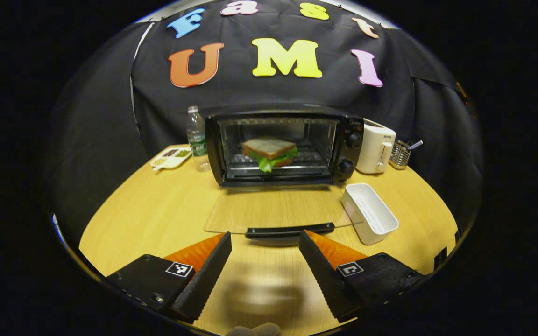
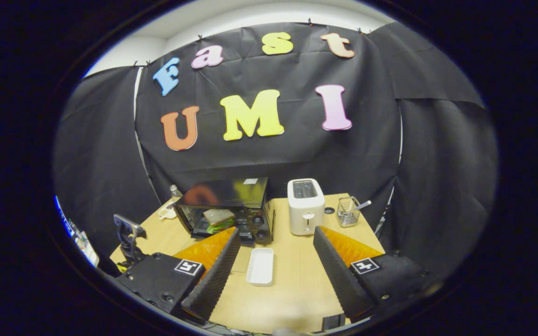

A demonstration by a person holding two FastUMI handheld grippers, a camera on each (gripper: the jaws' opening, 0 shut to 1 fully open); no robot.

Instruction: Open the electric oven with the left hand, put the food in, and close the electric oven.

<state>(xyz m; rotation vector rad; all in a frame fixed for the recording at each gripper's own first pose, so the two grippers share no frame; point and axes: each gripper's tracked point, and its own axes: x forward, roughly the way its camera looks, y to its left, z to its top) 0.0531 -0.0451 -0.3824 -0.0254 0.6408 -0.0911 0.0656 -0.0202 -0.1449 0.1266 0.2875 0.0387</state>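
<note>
Fingers of the left gripper (image 1: 265, 242) stand apart and empty just short of the black handle (image 1: 290, 230) of the glass oven door (image 1: 278, 207), which lies folded flat on the pale wooden table (image 1: 157, 210). Beside the door sits an empty white rectangular tray (image 1: 369, 213). Farther back, the black electric oven (image 1: 283, 147) holds a sandwich with lettuce (image 1: 270, 153) on its rack. A clear water bottle (image 1: 197, 138) and white snack dish (image 1: 171, 157) flank its left; a white toaster (image 1: 375, 146) and wire utensil holder (image 1: 400, 154) its right. The right gripper (image 2: 276, 238) hangs high, spread open, empty. Toaster lettering is too small to read.
</note>
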